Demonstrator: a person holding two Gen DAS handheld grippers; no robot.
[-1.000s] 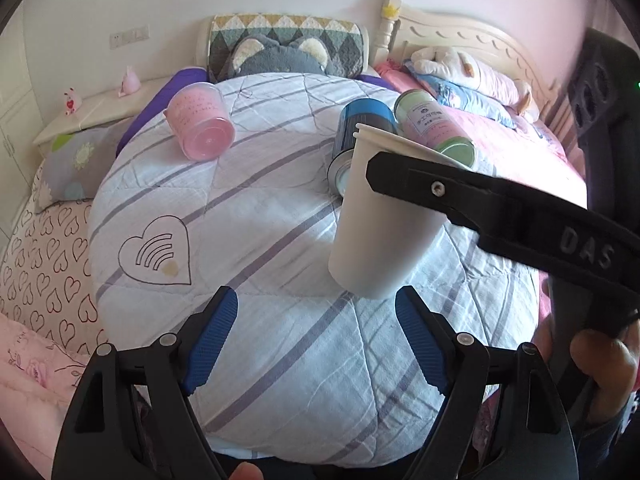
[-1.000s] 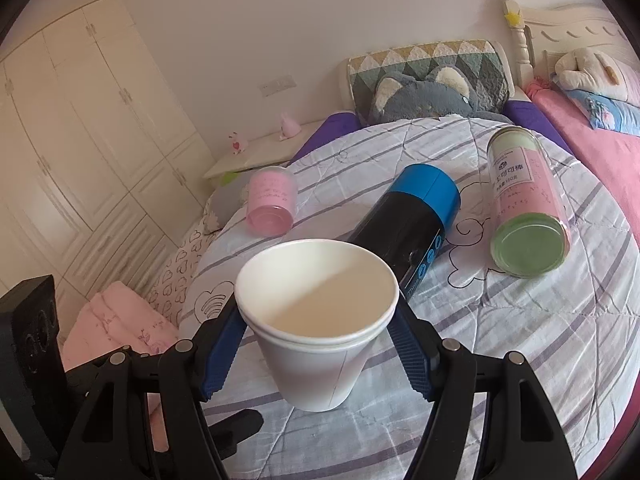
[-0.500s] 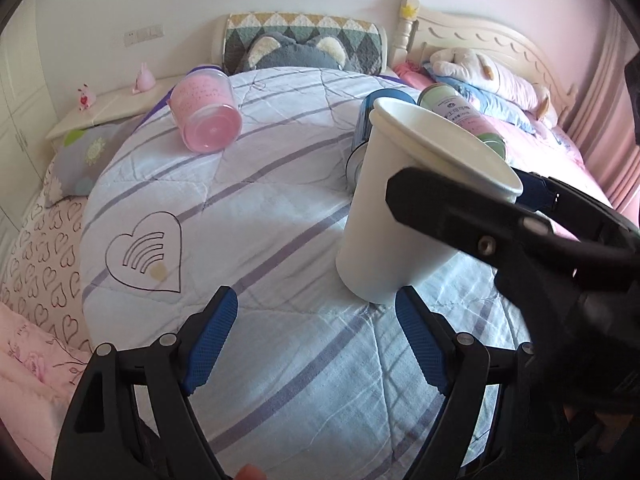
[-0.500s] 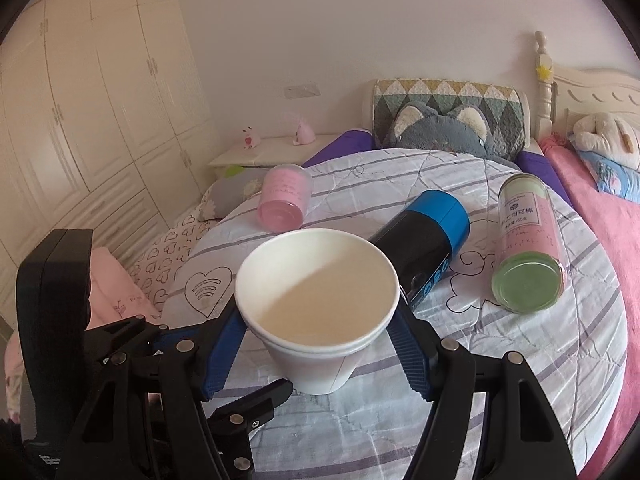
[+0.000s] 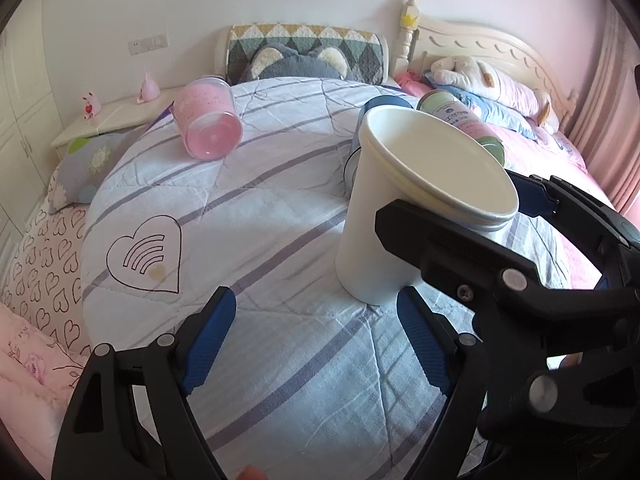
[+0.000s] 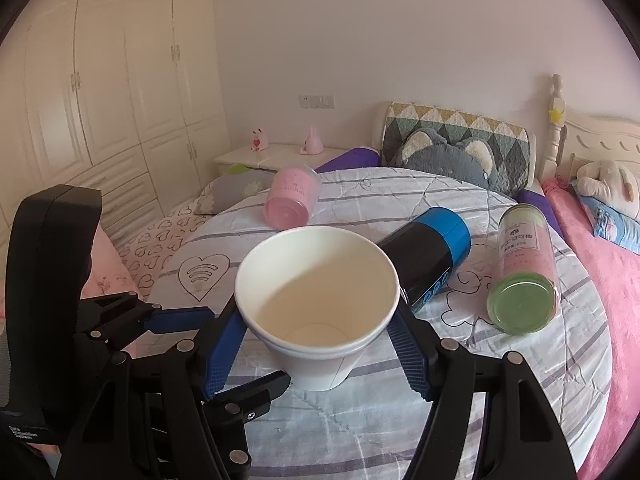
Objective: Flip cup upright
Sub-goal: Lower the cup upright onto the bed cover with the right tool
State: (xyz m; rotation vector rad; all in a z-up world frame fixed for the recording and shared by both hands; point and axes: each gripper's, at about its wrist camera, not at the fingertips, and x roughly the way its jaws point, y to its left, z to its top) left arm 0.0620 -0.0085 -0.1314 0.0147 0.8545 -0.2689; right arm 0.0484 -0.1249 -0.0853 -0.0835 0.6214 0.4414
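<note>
The white paper cup [image 6: 318, 304] stands mouth-up on the round striped quilt [image 5: 280, 208], held between the blue pads of the right claw [image 6: 316, 340]. The pads press on opposite sides of the cup just below its rim, so this claw is closed on the cup. In the left wrist view the cup [image 5: 404, 216] appears with its base down on the quilt, though whether the base fully rests on the cloth or hovers just above it is hard to tell from the fisheye bend.

The left claw [image 5: 318, 344] sits low and near the cup's base, its two blue pads spread wide with nothing between them — only the quilt shows in the gap. Its right pad lies just beside the cup's bottom edge, not touching as far as can be seen.

Behind the cup, a blue and black can [image 6: 428, 256] lies on its side, close to the rim. To its right lies a green-lidded can [image 6: 524, 272], also on its side. Farther back and to the left, a pink jar [image 6: 290, 196] rests tipped over near the quilt's edge — well apart from the cup. A heart drawing [image 5: 146, 254] marks the quilt on the left side.
</note>
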